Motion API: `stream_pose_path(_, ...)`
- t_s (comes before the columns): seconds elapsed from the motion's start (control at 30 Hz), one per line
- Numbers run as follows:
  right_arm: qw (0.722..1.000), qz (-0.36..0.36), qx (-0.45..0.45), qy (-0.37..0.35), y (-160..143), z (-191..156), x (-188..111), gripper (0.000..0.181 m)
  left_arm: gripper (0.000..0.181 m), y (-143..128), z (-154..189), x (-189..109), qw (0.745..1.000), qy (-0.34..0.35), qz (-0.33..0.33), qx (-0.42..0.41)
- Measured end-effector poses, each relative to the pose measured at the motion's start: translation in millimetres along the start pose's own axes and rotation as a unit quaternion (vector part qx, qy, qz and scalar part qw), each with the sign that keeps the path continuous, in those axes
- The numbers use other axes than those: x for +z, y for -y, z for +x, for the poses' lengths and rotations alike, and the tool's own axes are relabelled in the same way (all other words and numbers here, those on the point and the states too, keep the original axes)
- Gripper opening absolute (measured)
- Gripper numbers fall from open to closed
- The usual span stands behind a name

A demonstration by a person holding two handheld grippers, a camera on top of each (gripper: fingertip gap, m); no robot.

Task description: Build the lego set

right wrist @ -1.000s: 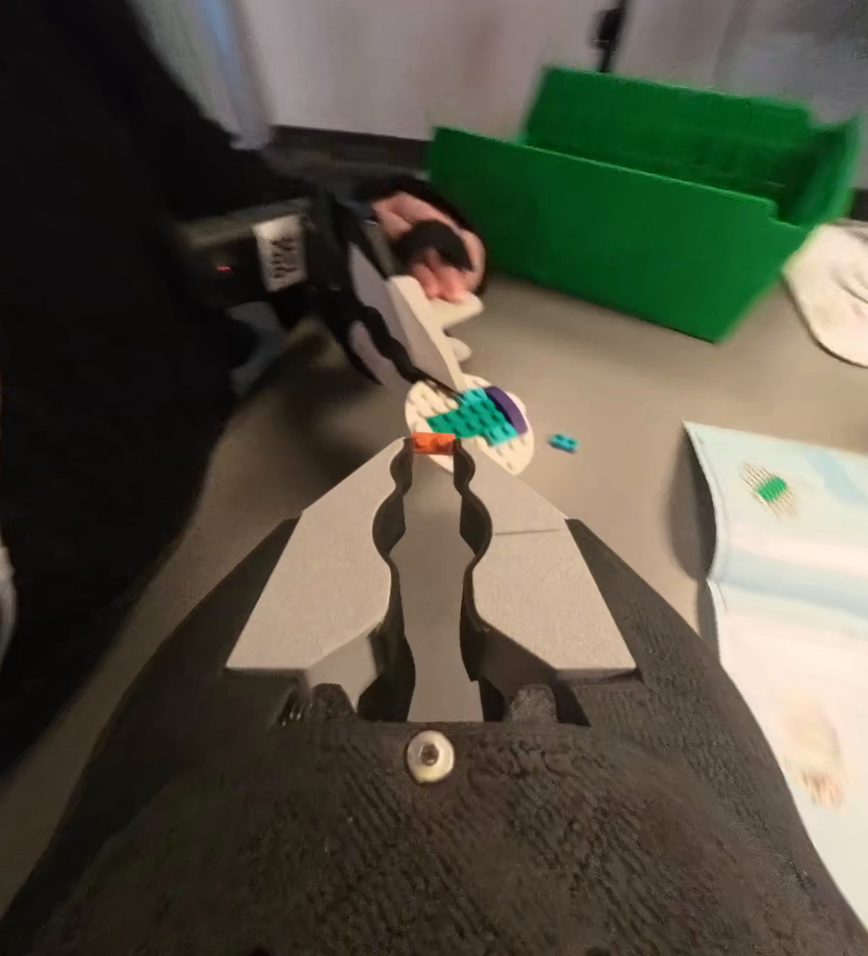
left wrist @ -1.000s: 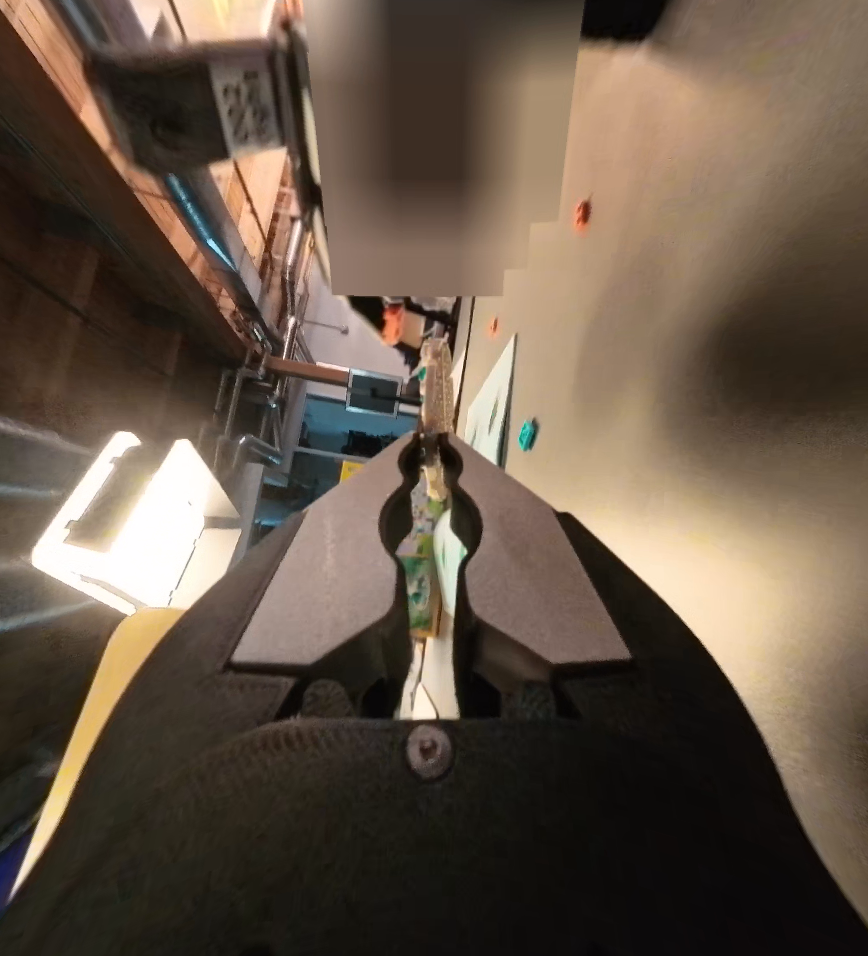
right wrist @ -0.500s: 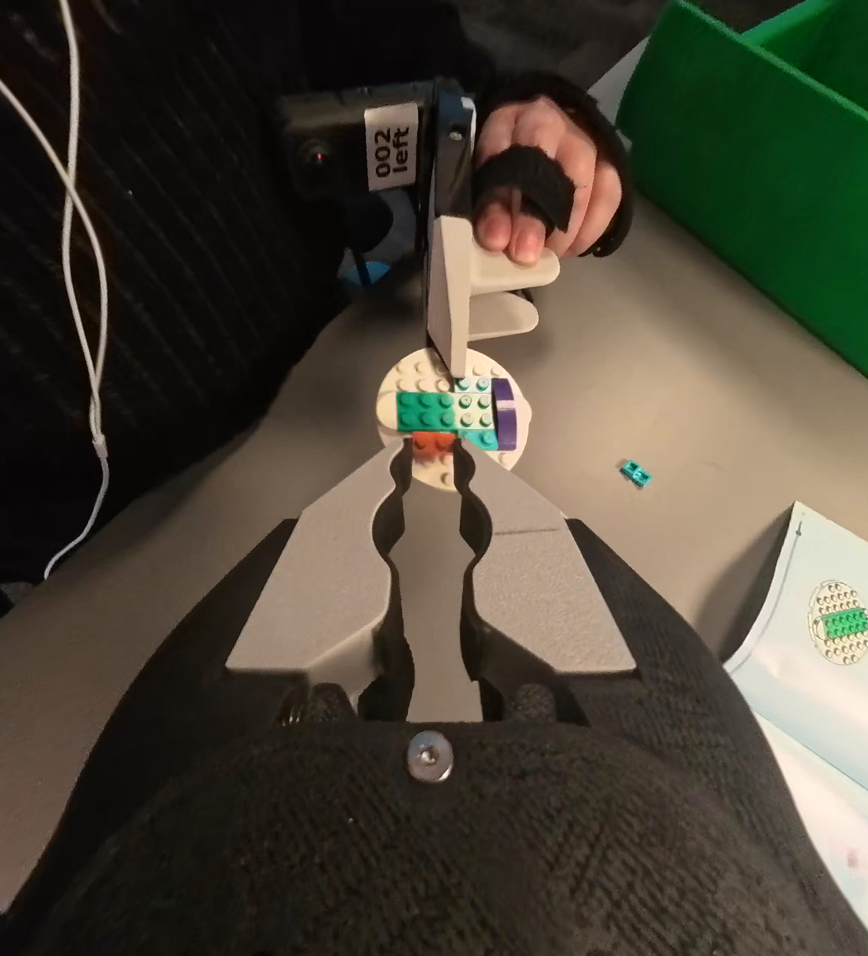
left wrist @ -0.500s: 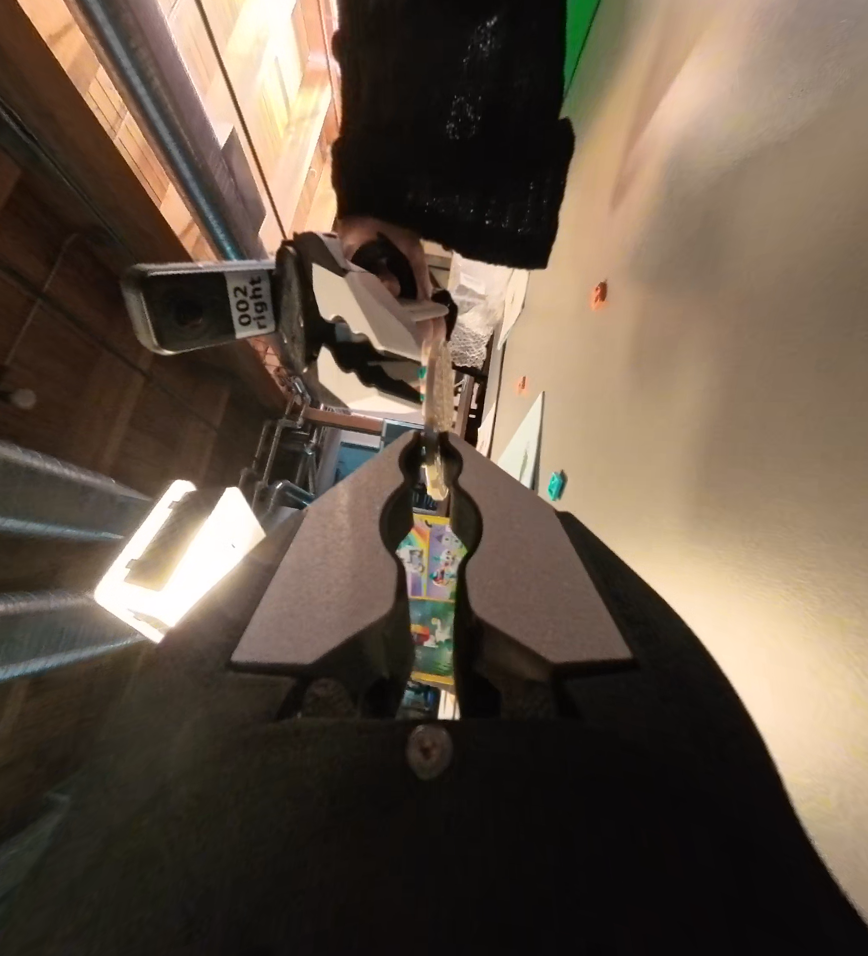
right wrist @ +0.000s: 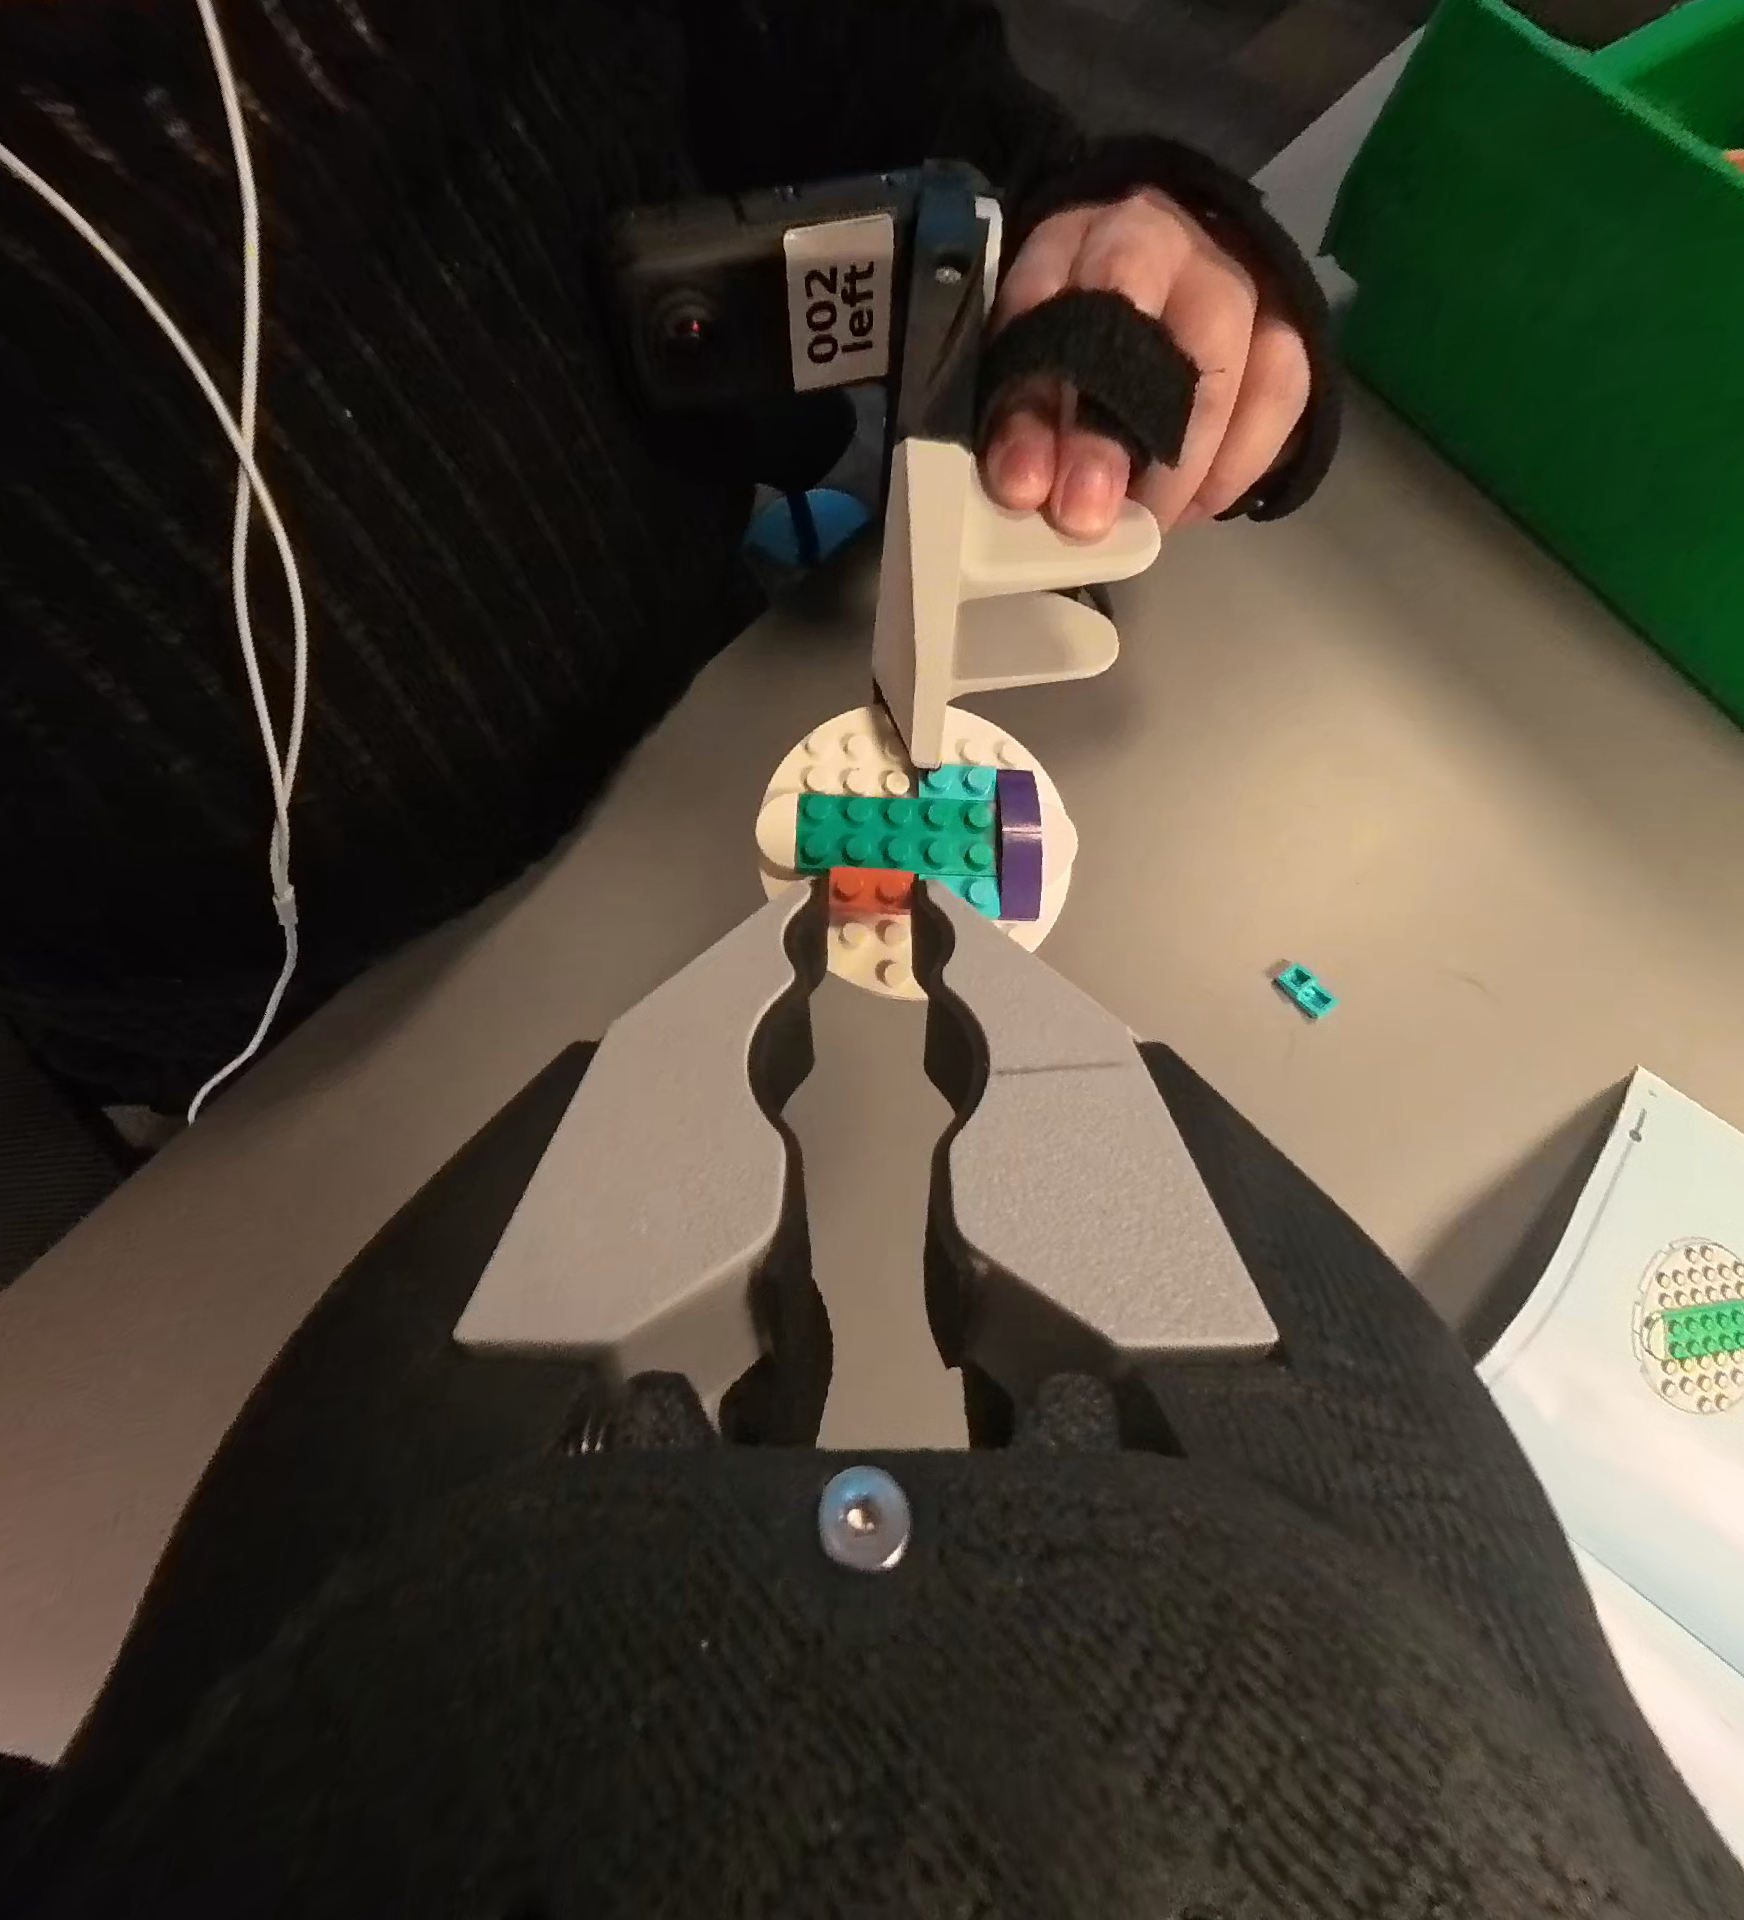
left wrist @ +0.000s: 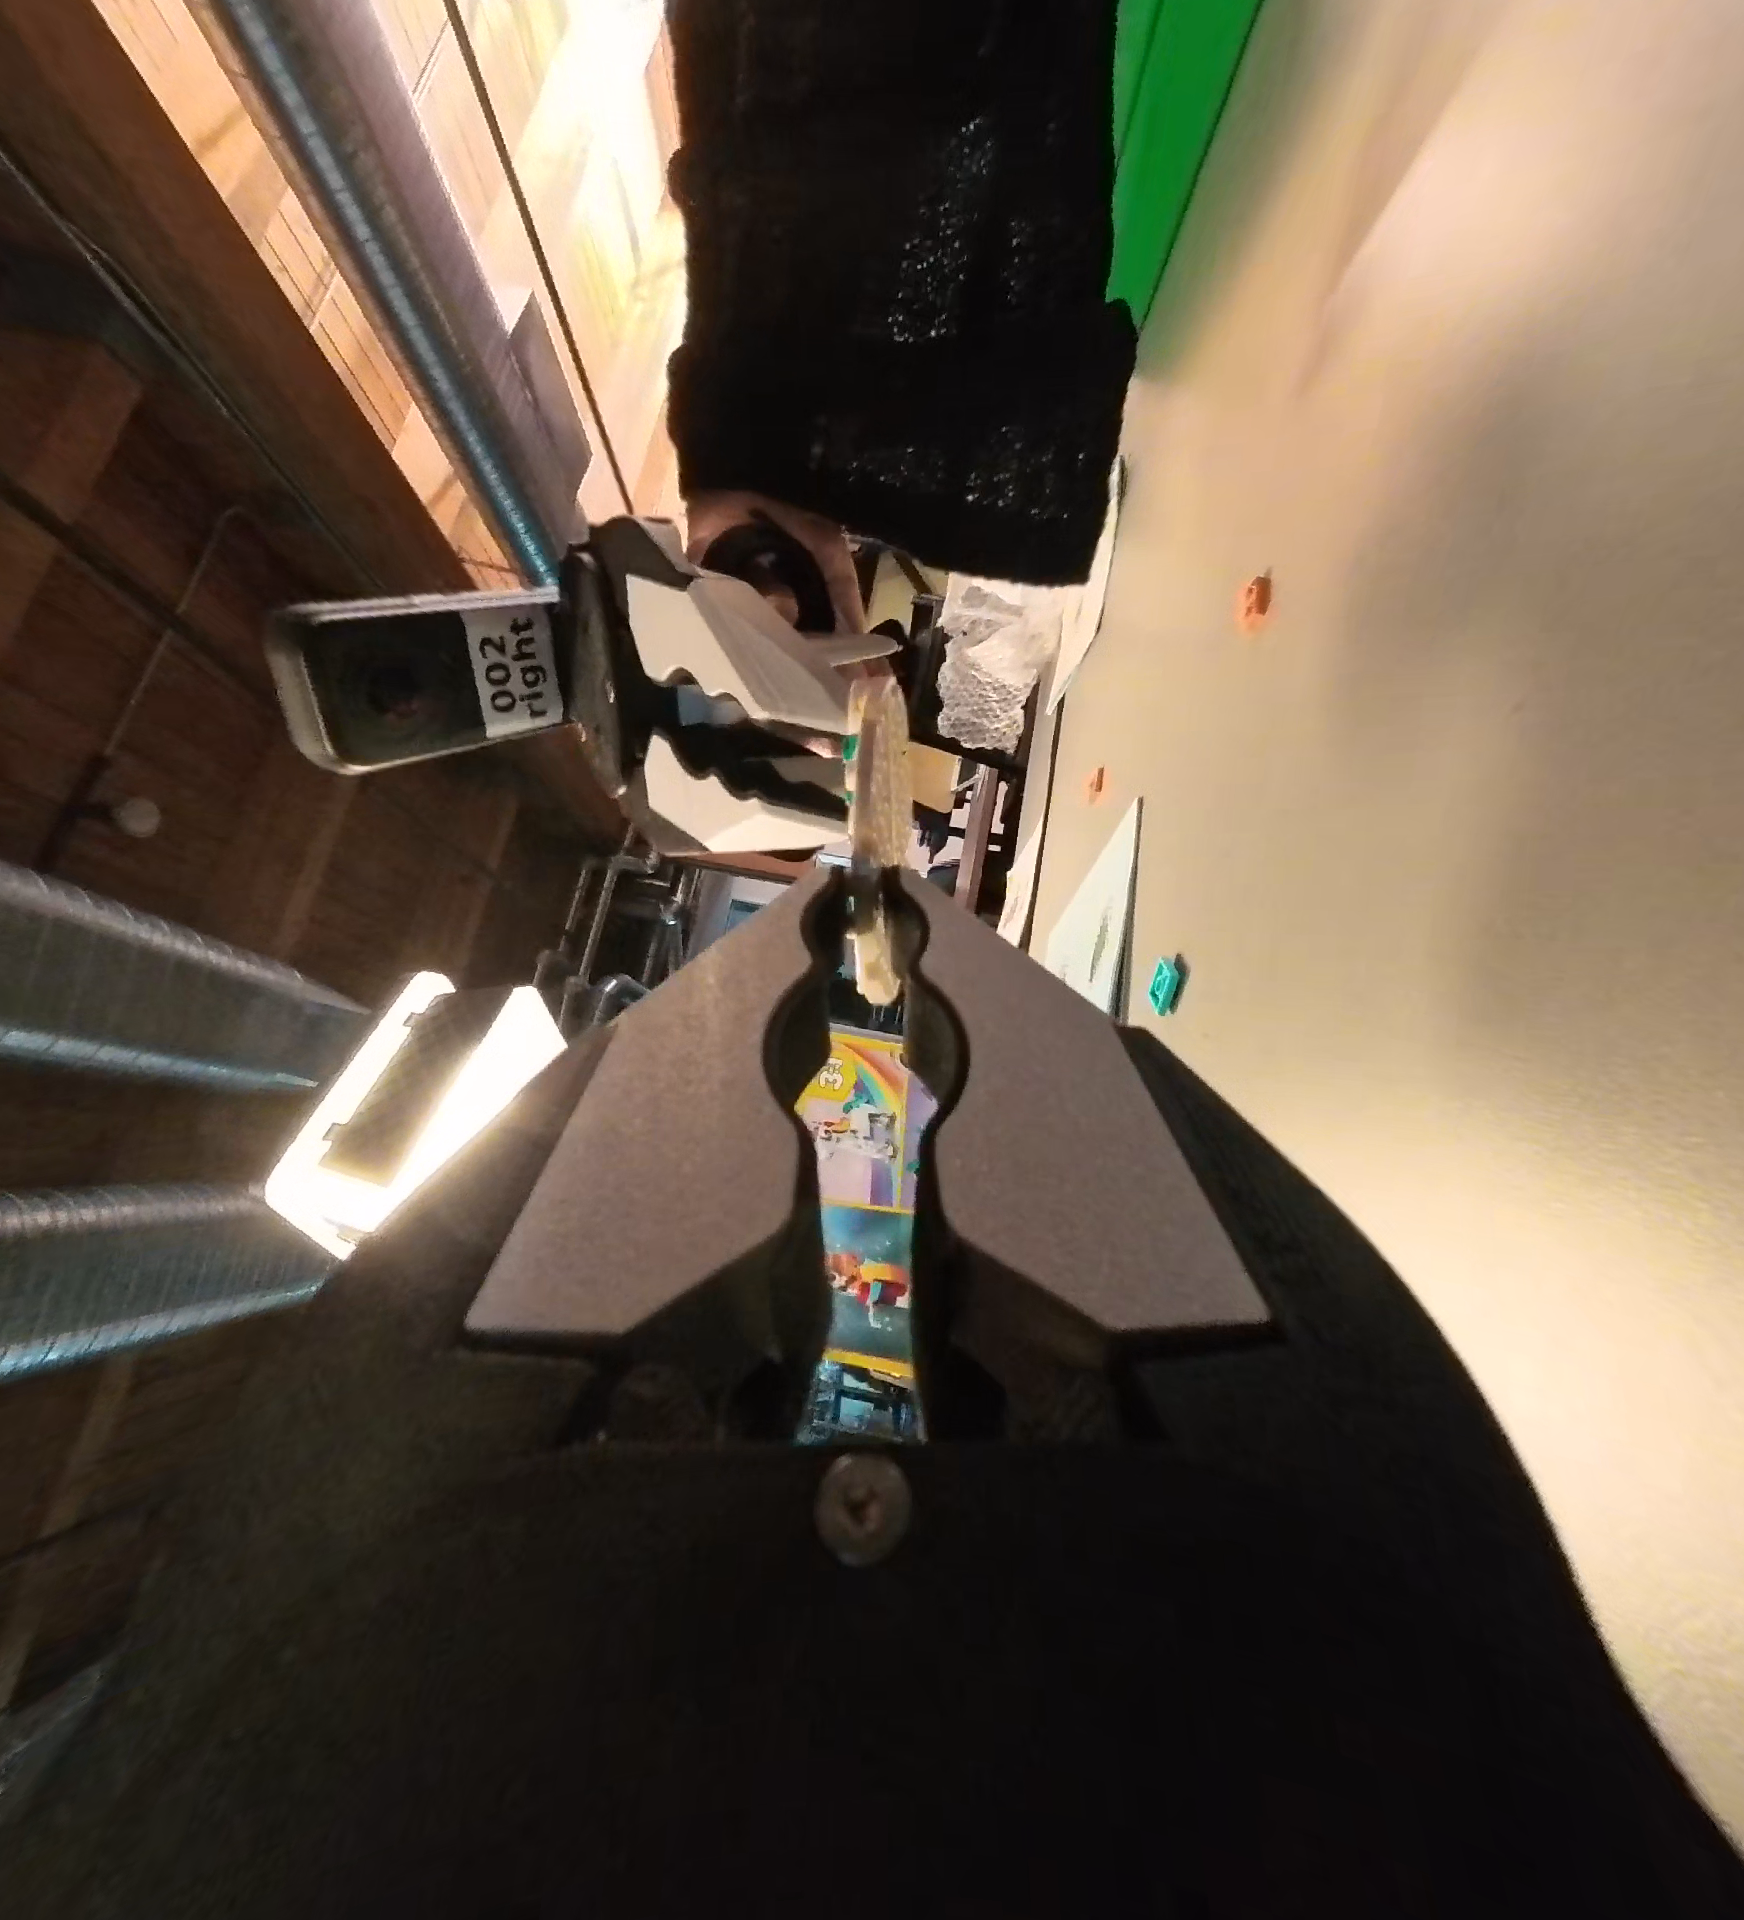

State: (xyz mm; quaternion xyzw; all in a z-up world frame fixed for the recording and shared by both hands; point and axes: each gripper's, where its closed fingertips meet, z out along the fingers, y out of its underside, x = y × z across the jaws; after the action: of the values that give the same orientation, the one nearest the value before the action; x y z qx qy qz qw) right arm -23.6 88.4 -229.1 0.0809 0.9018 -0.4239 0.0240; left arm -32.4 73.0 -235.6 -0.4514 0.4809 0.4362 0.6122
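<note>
Left gripper (right wrist: pixel 915 743): clamps the round plate's (right wrist: pixel 847 753) far edge.
Right gripper (right wrist: pixel 873 909): pinches an orange brick (right wrist: pixel 870 888) at its tips, against the plate.
Done: green (right wrist: pixel 889 831), teal, purple bricks seated.
Left: likely pressing orange home; loose teal piece (right wrist: pixel 1306 989) beside.

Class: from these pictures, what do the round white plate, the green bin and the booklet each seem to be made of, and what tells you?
Round white plate: probably hard moulded plastic, with glossy, evenly spaced studs.
Green bin: looks like matte rigid plastic, uniform in colour with thick, straight walls.
Booklet: seemingly printed paper, a thin sheet with its edge curling off the table.
</note>
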Motion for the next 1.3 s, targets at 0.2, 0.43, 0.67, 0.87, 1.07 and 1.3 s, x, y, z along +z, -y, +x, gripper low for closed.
stream_pose_path(0.2,1.000,-0.002,0.000,0.000,1.8,0.8,0.3,0.014,0.006,-0.6,-0.7,-1.2,1.000,0.001,-0.001,0.003)
stream_pose_path(0.43,1.000,-0.002,-0.005,-0.001,4.0,0.3,0.6,0.014,0.006,-0.1,-0.3,-1.6,1.000,0.001,0.002,0.005)
stream_pose_path(0.67,1.000,-0.014,-0.018,-0.009,2.7,1.9,1.4,0.014,0.006,0.0,-0.2,-1.6,1.000,0.001,0.002,0.007)
stream_pose_path(0.87,1.000,-0.016,-0.022,-0.012,1.1,0.6,1.8,0.015,0.006,0.0,0.9,-1.3,1.000,-0.001,0.001,0.009)
stream_pose_path(1.07,0.999,-0.026,-0.030,-0.016,0.9,2.0,2.9,0.016,0.006,0.5,1.9,-0.3,1.000,-0.004,0.003,0.007)
stream_pose_path(1.3,0.997,-0.006,-0.034,-0.066,4.7,3.0,-6.8,0.030,0.005,-8.5,-0.9,1.0,1.000,0.000,-0.013,0.005)
